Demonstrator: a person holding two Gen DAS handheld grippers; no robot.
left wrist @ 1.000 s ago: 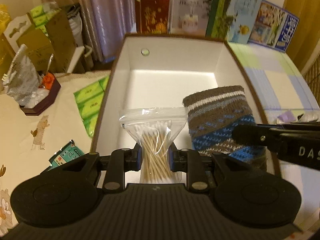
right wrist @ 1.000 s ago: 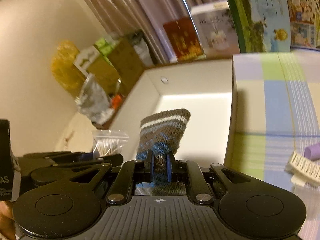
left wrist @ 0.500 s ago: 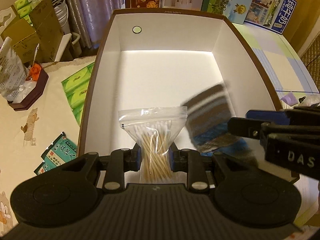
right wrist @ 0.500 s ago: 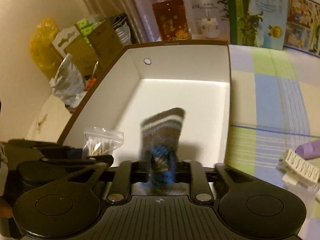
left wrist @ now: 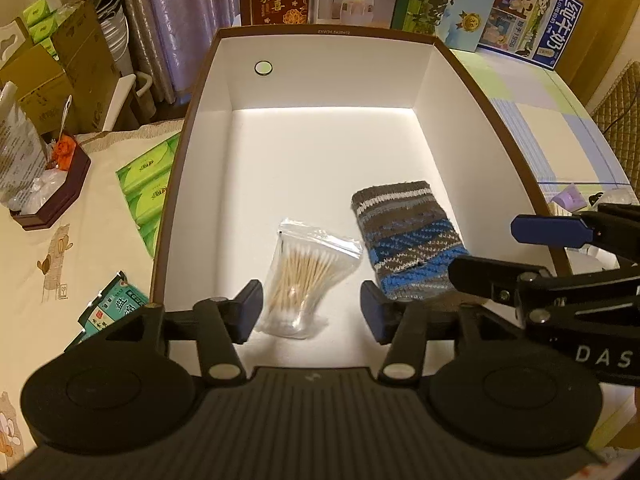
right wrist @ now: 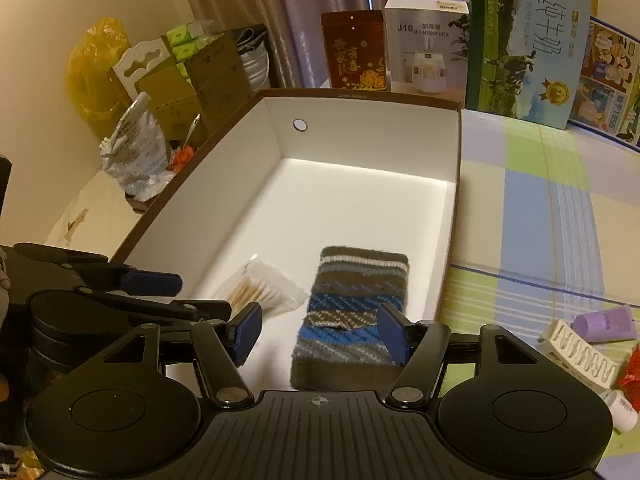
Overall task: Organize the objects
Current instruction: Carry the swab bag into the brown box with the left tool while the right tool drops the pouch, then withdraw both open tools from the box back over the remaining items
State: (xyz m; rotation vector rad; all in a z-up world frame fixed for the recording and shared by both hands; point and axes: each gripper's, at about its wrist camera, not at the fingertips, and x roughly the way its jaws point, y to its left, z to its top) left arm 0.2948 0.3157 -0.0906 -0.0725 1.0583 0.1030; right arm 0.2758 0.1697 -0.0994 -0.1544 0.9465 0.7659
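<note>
Box (left wrist: 200, 128) (white inside, brown rim): cotton-swab bag (left wrist: 308, 276) at 6 o'clock on its floor, knitted sock (left wrist: 404, 236) just beside at 4 o'clock. Left hand-held gripper (left wrist: 311, 312) and right hand-held gripper (right wrist: 320, 330): jaws just opened, both items released.

**Sock and swabs lie loose in the box**

The right gripper (right wrist: 318, 334) has just been opening; its jaws stand apart over the knitted sock (right wrist: 352, 312), pads clear of it. The sock lies flat on the white box (right wrist: 450, 240) floor, beside the cotton swab bag (right wrist: 262, 290). The left gripper (right wrist: 188, 300) hovers alongside.
</note>
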